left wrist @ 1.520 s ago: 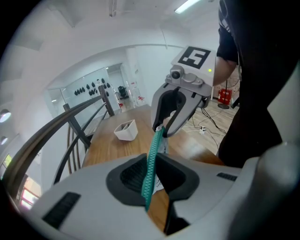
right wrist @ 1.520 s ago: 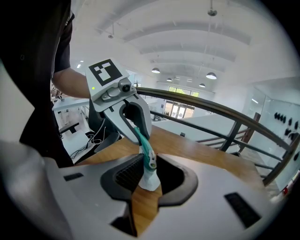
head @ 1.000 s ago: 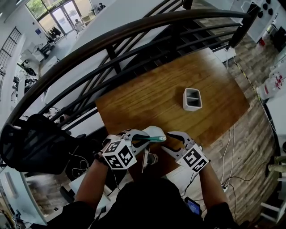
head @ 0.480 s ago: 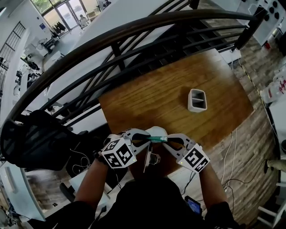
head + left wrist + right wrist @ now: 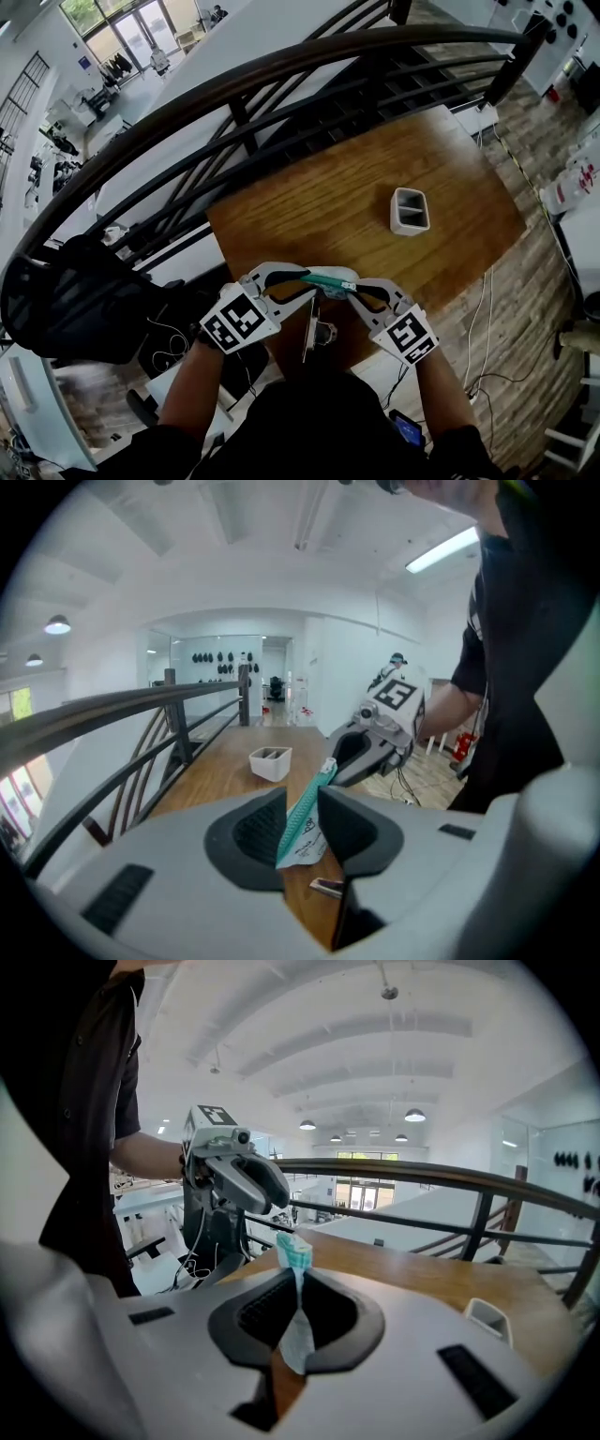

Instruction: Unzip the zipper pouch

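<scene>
A small pouch (image 5: 330,279) with a teal zipper hangs in the air over the near edge of the wooden table (image 5: 319,197), stretched between both grippers. My left gripper (image 5: 306,280) has the pouch's left end (image 5: 305,819) between its jaws. Those jaws are opening, with a gap showing beside the fabric. My right gripper (image 5: 352,286) is shut on the other end, and the teal zipper tip (image 5: 294,1252) sticks up past its pinched jaws (image 5: 298,1288). Each gripper shows in the other's view: the right gripper (image 5: 375,747) and the left gripper (image 5: 239,1171).
A white two-compartment holder (image 5: 410,209) stands on the table toward the right. A dark curved railing (image 5: 234,103) runs behind the table's far edge. A black chair (image 5: 75,300) sits at the left. Cables lie on the floor at the right.
The right gripper, open and apart from the pouch a second ago, has moved in and shut on its right end. The left gripper's jaws have loosened, and its cube has shifted left.
</scene>
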The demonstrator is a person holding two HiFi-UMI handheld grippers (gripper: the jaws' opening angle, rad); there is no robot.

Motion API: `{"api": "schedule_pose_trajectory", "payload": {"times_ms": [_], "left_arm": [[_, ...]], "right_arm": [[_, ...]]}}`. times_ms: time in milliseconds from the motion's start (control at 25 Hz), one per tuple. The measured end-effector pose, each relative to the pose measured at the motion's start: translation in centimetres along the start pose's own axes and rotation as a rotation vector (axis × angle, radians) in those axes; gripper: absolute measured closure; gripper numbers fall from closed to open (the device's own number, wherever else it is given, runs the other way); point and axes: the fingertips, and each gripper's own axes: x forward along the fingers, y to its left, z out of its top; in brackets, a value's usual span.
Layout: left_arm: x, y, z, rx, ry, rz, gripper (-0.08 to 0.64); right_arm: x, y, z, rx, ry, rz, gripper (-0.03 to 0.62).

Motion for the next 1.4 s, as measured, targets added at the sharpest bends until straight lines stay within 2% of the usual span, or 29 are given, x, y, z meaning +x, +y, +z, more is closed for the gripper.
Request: {"api": "schedule_pose_trajectory", "payload": {"times_ms": [160,240,440,640,840,920,1120,1280,1400], "left_arm": [[0.5,-1.1,1.5,-0.195,-0.055,-0.038,0.489],[1.2,-1.8,1.9,-0.260,-0.073,-0.063,0.491],[2.1,-2.3,1.6,-0.279,-0.058,-0.051,0.491],[2.6,-2.3,2.1,-0.382,-0.088,-0.074,0.491],[3.4,-2.5,1.7,-0.355,-0.042,-0.052,0.489],[3.4,-2.9,1.7,-0.361,-0.041,-0.068,0.488],[3.9,-3.7,1.9,-0.411,-0.042,-0.113,0.391],[4.1,-3.8,1.7,-0.431,-0.039,-0.115,0.380],[4.3,-3.8,1.6,-0.494,-0.050,-0.126,0.380]], "right_arm": [[-0.5,-0.6,0.4,-0.008,0.004,-0.064,0.581],[-0.5,-0.8,0.6,-0.008,0.002,-0.083,0.581],[-0.3,-0.1,0.9,-0.034,0.009,-0.107,0.581],[-0.2,0.1,0.9,-0.099,0.028,-0.147,0.583],[-0.4,0.2,1.3,-0.213,0.069,-0.194,0.584],[-0.6,0.3,1.5,-0.240,0.077,-0.209,0.584],[-0.7,0.3,1.6,-0.317,0.108,-0.239,0.584],[-0.5,0.6,1.4,-0.362,0.131,-0.247,0.586],[-0.5,0.8,1.2,-0.385,0.143,-0.245,0.586]]}}
